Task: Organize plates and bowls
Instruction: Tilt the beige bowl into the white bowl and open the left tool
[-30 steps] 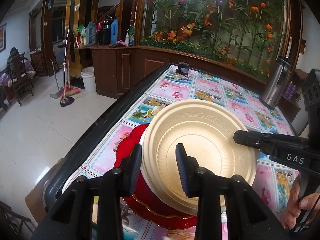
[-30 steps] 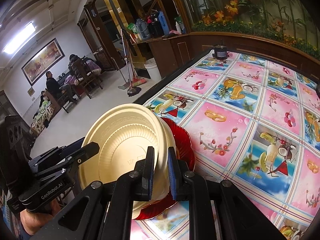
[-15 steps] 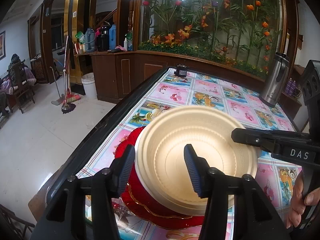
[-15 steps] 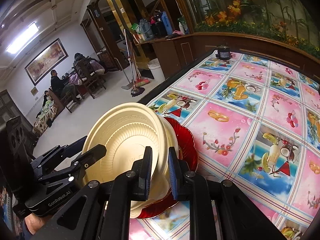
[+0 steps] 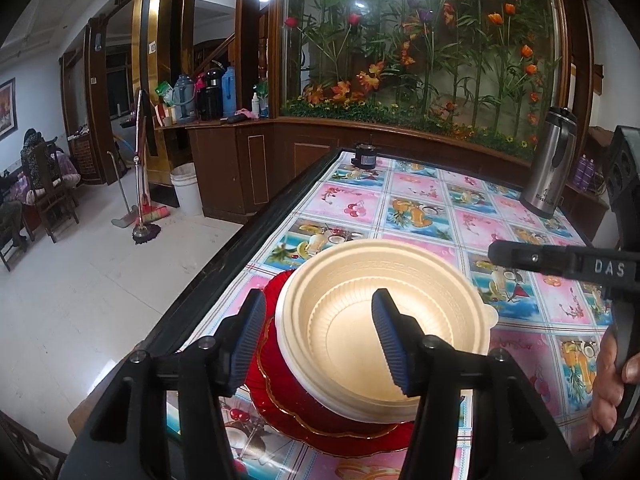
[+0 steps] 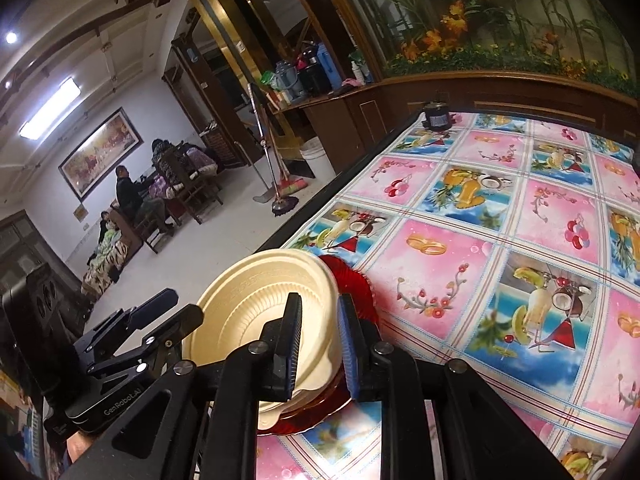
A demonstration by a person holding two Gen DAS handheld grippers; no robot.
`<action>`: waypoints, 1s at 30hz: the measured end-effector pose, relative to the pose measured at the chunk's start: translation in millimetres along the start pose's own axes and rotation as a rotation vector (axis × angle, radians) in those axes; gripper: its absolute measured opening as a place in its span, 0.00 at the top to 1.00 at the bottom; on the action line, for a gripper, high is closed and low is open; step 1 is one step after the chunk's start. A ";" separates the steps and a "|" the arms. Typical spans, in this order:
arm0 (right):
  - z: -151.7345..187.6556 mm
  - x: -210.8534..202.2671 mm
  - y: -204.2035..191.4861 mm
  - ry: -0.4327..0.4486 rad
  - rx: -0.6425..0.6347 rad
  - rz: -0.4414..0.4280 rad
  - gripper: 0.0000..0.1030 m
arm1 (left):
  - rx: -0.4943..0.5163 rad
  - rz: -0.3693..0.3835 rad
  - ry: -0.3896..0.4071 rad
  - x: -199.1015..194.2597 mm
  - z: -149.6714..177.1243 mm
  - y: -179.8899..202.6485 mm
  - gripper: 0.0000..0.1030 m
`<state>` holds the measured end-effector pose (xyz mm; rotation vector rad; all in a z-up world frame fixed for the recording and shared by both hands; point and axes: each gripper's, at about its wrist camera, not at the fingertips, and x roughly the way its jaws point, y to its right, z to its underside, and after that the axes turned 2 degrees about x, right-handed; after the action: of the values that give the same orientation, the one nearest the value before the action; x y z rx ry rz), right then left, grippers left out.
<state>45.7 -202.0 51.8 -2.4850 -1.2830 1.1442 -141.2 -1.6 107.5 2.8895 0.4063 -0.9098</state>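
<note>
Two cream bowls point(image 5: 340, 320) point(image 6: 248, 312) sit nested and level on a red plate point(image 5: 272, 384) point(image 6: 356, 288) near the table's left edge. My left gripper point(image 5: 318, 320) point(image 6: 182, 306) reaches over the near rim. Its jaws are opening, with the rim between them and neither pad pressing on it. My right gripper point(image 6: 320, 320) point(image 5: 496, 252) comes in from the right with its jaws almost together. The bowl's right wall shows through the narrow slit. In the left wrist view its tip stands just off and above the rim, gripping nothing.
A steel thermos point(image 5: 548, 168) stands at the far right of the fruit-print tablecloth point(image 6: 500, 220). A small dark jar point(image 5: 364, 158) sits at the far edge. The table's black rim point(image 5: 240, 248) runs along the left, with open floor beyond it. A hand point(image 5: 608, 392) holds the right gripper.
The upper cream bowl, tilted before, has settled level into the lower one. My left jaws have spread wider. The right gripper's tip has drawn back off the bowl's rim.
</note>
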 end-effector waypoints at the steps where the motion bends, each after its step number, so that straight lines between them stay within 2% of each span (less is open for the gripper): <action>1: -1.4 -0.7 5.9 0.003 0.019 -0.003 0.80 | 0.001 -0.001 0.003 -0.2 -0.8 -0.1 0.47; 6: -4.6 -1.3 27.1 0.017 0.083 0.020 0.80 | -0.043 0.047 0.023 -12.0 -2.8 -10.7 0.47; 9: -4.3 6.9 40.8 -0.001 0.112 0.063 0.80 | -0.130 0.086 0.033 -17.6 -6.9 -38.0 0.47; 12: 0.1 19.1 52.4 -0.051 0.152 0.051 0.80 | -0.229 0.093 0.024 -15.7 -4.4 -71.0 0.47; 14: 3.2 27.1 53.8 -0.081 0.156 0.041 0.80 | -0.298 0.090 -0.005 -7.0 0.7 -93.1 0.47; 17: 8.3 36.2 53.0 -0.121 0.161 0.015 0.80 | -0.379 0.132 -0.067 11.1 12.1 -113.0 0.47; 21: 14.8 43.3 49.0 -0.151 0.147 0.021 0.80 | -0.426 0.178 -0.144 37.3 27.8 -119.4 0.48; 25: 19.2 49.7 49.2 -0.174 0.154 0.020 0.80 | -0.413 0.205 -0.188 53.3 34.9 -110.9 0.67; 28: 21.2 53.9 47.6 -0.190 0.154 -0.002 0.80 | -0.392 0.182 -0.215 62.7 38.7 -104.2 0.74; 30: 22.7 56.9 47.4 -0.200 0.152 0.000 0.80 | -0.398 0.204 -0.229 68.7 42.8 -102.6 0.77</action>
<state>81.5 -194.9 -16.5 -2.3110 -1.1907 1.4626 -139.0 105.8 32.9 2.3851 0.2349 -0.9817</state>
